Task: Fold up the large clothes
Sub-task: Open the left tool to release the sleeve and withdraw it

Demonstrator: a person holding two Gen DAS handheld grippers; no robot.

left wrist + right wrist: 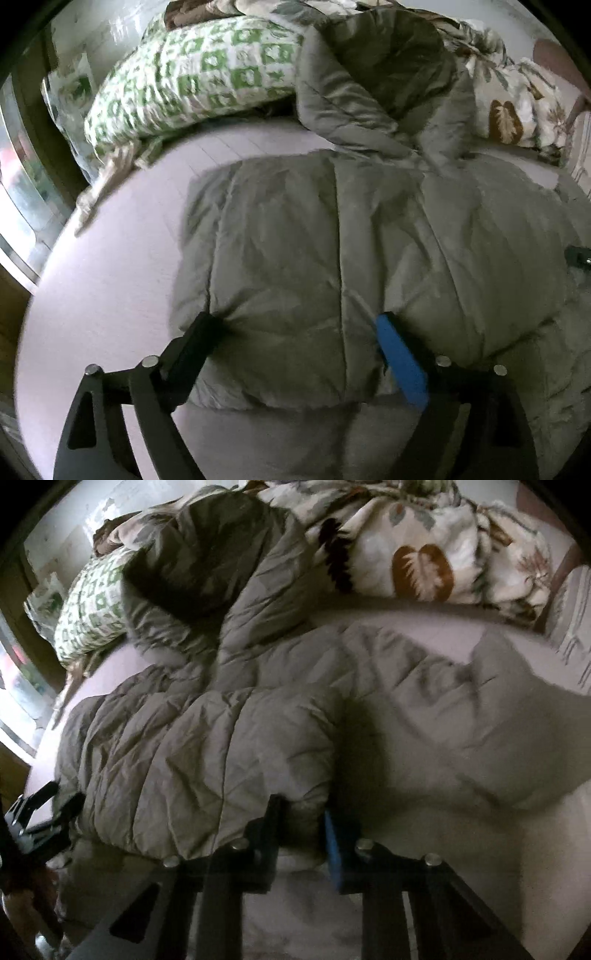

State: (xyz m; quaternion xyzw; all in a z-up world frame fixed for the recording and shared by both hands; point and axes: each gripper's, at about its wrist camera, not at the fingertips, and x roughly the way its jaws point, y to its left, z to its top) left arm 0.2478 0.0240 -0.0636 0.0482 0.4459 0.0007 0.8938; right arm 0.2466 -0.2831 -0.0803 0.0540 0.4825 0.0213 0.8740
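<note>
A large grey-olive quilted coat (295, 240) with a hood (388, 62) lies spread on a bed with a pale sheet (110, 258). My left gripper (297, 325) is open, its jaws set wide astride the coat's near hem, with a thick fold of fabric between the fingers. In the right wrist view the same coat (192, 746) bulges at its near edge. My right gripper (301, 812) is shut on a bunched fold of that hem. The left gripper (40, 812) also shows at the far left edge of that view.
A green-and-white patterned pillow (192, 77) lies at the head of the bed, left of the hood. A cream blanket with brown leaf prints (424, 554) is heaped at the back right. A bright window (18, 206) stands beyond the bed's left side.
</note>
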